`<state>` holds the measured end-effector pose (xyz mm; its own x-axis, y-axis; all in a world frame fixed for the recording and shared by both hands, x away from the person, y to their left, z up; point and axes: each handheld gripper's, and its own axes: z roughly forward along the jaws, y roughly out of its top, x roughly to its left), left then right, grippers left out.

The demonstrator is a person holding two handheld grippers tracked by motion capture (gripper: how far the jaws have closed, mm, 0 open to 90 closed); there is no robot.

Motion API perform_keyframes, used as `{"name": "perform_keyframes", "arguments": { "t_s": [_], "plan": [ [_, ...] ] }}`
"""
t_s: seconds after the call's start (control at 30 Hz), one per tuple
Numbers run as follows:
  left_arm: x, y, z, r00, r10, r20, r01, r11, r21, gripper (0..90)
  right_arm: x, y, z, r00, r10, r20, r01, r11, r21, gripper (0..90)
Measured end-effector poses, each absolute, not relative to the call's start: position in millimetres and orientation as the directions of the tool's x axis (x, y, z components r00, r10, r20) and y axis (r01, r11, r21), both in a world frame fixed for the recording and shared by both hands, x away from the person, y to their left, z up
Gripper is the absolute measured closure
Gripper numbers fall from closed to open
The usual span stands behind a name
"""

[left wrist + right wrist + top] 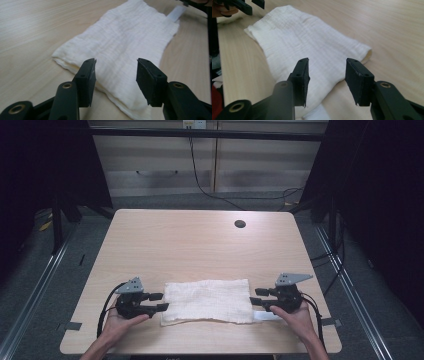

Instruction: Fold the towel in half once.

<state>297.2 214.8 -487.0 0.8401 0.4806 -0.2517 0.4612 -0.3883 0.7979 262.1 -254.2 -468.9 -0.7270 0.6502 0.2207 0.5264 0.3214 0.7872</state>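
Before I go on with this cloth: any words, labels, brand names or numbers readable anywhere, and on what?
No text can be read in these pictures.
white tag sticking out from the folded white cloth beside the right gripper: looks blank, too small to be sure.
small pale object on the far rail: any print is too small and blurred to read.
Both grippers, left gripper included: no markings seen.

White cloth (207,301) lies between both hand-held grippers.

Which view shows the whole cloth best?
The high view: the cloth lies flat with all four edges visible between both grippers. The left gripper view shows its near end and layered edge; the right gripper view shows the opposite end, partly behind the jaws.
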Motion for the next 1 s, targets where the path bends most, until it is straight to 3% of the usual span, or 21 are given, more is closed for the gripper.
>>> {"name": "perform_keyframes", "arguments": {
  "t_s": [0.37, 0.5, 1.0],
  "plan": [
    [314.0, 200.3, -490.6, 0.818, 0.526, -0.233, 0.486, -0.416, 0.769, 55.3, 320.4, -243.4, -464.3, -0.72, 0.668, 0.187, 0.533, 0.36, 0.766, 51.8],
    [311.0, 195.1, -495.9, 0.826, 0.517, -0.225, 0.482, -0.442, 0.756, 57.7, 339.6, -239.7, -473.4, -0.718, 0.671, 0.183, 0.544, 0.377, 0.749, 57.7],
    [308.4, 197.7, -501.0, 0.824, 0.518, -0.229, 0.491, -0.454, 0.743, 55.8, 352.1, -235.0, -497.9, -0.702, 0.689, 0.181, 0.587, 0.416, 0.695, 57.2]
  ]
}}
